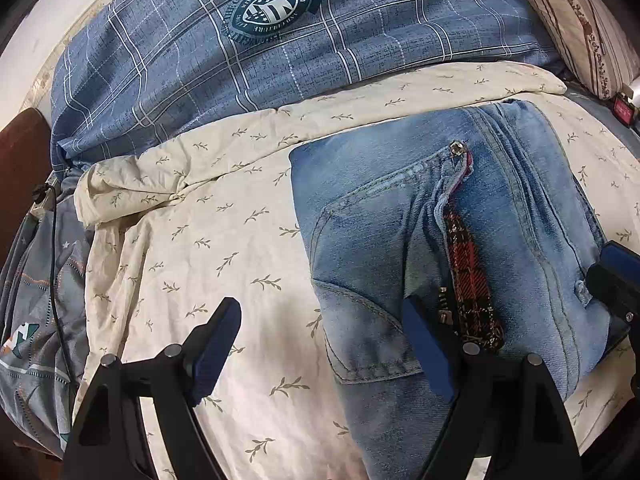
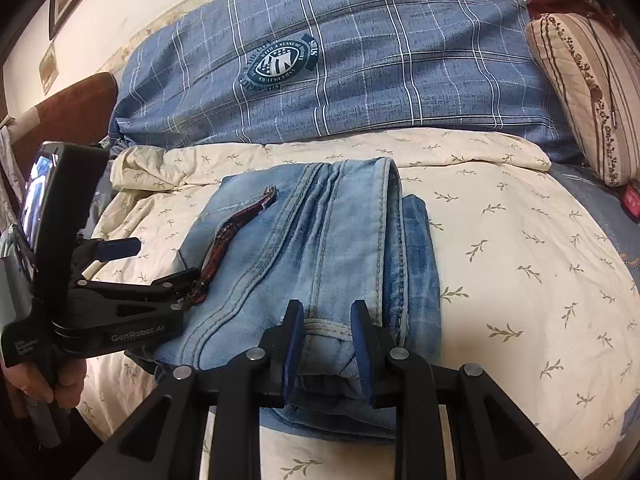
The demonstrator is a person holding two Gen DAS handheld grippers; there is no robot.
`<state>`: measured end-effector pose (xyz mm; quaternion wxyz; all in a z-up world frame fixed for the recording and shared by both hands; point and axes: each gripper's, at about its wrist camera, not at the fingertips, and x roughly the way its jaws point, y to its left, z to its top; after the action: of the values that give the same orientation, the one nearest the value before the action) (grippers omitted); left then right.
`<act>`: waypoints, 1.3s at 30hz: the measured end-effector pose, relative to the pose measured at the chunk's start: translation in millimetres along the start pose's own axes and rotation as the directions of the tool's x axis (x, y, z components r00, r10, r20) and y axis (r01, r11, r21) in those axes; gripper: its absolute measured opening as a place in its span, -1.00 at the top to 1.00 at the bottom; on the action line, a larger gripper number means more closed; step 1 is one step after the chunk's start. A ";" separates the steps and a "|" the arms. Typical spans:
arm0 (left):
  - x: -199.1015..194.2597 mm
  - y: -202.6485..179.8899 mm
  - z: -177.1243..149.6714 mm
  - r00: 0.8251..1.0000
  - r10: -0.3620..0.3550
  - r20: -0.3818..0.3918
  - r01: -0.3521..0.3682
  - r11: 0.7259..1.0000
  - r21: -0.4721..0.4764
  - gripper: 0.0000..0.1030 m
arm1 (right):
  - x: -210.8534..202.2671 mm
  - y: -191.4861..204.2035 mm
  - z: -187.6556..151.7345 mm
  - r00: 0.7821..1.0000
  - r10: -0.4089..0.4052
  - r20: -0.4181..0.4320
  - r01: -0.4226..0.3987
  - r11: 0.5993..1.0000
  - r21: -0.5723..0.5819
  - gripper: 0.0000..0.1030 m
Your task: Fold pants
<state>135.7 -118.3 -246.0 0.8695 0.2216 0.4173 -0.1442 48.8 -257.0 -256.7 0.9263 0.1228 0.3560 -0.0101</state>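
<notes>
Two grippers, one pair of jeans. Right gripper [image 2: 328, 344] has its jaws narrow, clamped on a bunched hem fold at the near edge of the jeans [image 2: 320, 248]. Left gripper [image 1: 320, 344] stands wide with nothing gripped: one finger over the jeans by the red plaid lining strip [image 1: 472, 276], the other out over bare sheet off the jeans' left side. One hand [image 2: 60, 388] shows on the left gripper's handle, with one screen mounted above it. Jeans lie folded in one stack at the middle of one cream leaf-print sheet [image 1: 208, 248]; one metal rivet [image 1: 455, 147] sits at the pocket corner. Beyond the jeans, one blue plaid duvet [image 2: 360, 72] with one round crest. Right of the jeans, far side, one striped floral pillow [image 2: 588, 92].
</notes>
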 end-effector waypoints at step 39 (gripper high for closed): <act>-7.6 61.1 -23.5 0.962 -0.273 0.018 0.270 0.938 -0.215 -0.61 | -17.8 -102.9 -3.4 0.987 0.135 0.084 -0.158 0.890 0.428 -0.21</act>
<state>142.1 -53.4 -236.8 0.8575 0.0672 0.4623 -0.2153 22.4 -357.3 -270.1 0.8827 0.3520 0.3104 -0.0222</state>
